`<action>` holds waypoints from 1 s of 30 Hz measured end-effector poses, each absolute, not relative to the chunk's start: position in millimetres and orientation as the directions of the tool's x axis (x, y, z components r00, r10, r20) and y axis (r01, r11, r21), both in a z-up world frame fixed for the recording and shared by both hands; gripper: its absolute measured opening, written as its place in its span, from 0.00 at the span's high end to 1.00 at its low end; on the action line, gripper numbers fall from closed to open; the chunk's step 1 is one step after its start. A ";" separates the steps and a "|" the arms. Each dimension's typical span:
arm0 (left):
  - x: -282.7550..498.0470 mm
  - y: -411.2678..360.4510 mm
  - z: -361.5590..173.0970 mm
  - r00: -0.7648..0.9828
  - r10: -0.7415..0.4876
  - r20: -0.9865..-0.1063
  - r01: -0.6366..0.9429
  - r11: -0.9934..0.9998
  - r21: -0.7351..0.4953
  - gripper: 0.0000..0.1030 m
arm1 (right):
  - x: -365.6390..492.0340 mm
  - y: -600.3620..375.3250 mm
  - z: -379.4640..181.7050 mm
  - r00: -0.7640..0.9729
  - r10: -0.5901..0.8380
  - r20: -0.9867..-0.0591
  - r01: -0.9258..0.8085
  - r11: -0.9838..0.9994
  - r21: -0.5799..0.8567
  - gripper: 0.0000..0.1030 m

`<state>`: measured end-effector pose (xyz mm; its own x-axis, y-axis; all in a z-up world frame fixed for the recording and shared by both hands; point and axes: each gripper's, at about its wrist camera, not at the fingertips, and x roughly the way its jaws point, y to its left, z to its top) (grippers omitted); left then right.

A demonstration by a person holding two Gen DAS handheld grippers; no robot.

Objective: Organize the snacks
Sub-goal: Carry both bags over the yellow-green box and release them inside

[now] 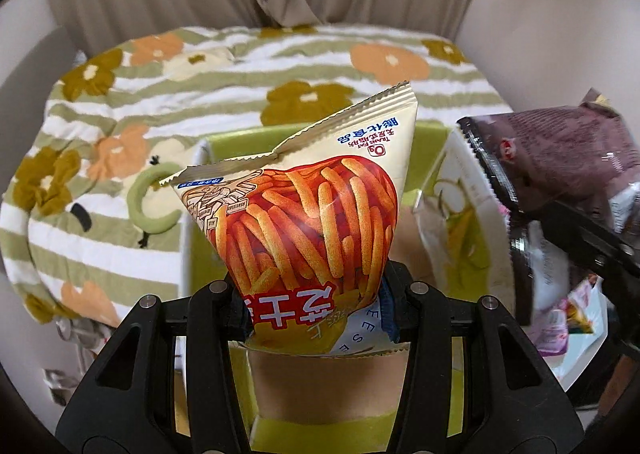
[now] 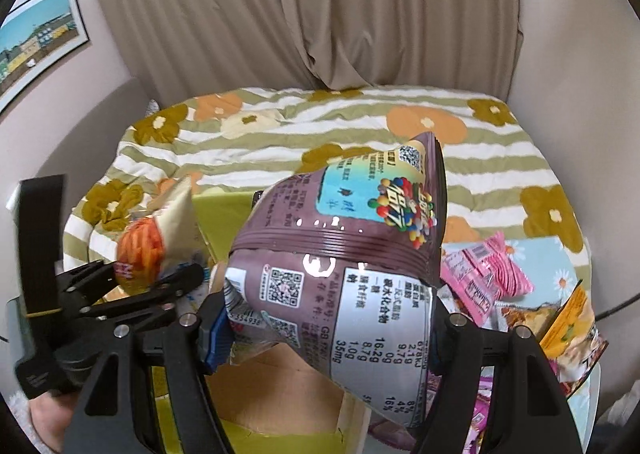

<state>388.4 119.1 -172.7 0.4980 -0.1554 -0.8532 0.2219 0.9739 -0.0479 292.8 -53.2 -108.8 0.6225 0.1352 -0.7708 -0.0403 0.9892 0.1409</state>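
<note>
Snack bags, two, both airborne: potato-stick bag (image 1: 312, 222) clamped upright in left gripper (image 1: 316, 310); brown candy bag (image 2: 344, 262) clamped in right gripper (image 2: 320, 330). Green-lined box (image 1: 430, 142) directly beneath both.

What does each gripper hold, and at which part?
Left gripper holds the fries snack bag at its bottom end. Right gripper holds the brown candy bag at its lower part.

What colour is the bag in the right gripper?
Dark purple bag; the right wrist view shows it best.
</note>
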 end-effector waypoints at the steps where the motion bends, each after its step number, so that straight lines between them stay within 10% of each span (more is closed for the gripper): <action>1: 393.4 117.6 -179.6 0.487 -0.153 -0.860 0.229 0.973 -0.044 0.59 | 295.1 -51.9 -111.0 0.617 0.129 -0.776 -0.034 0.990 0.138 0.34; 8: 420.6 110.9 -215.4 0.422 -0.132 -0.897 0.228 0.973 -0.036 0.57 | 305.6 -50.4 -121.2 0.594 0.098 -0.799 0.001 0.992 0.123 0.34; 12: 424.1 113.1 -221.5 0.433 -0.099 -0.896 0.203 0.979 -0.010 0.04 | 310.4 -53.4 -128.5 0.580 0.094 -0.809 0.015 0.992 0.126 0.34; 30: 388.8 147.0 -188.2 0.474 -0.068 -0.878 0.074 0.997 -0.037 0.03 | 348.5 -38.8 -136.1 0.535 0.232 -0.812 -0.157 0.972 0.173 0.34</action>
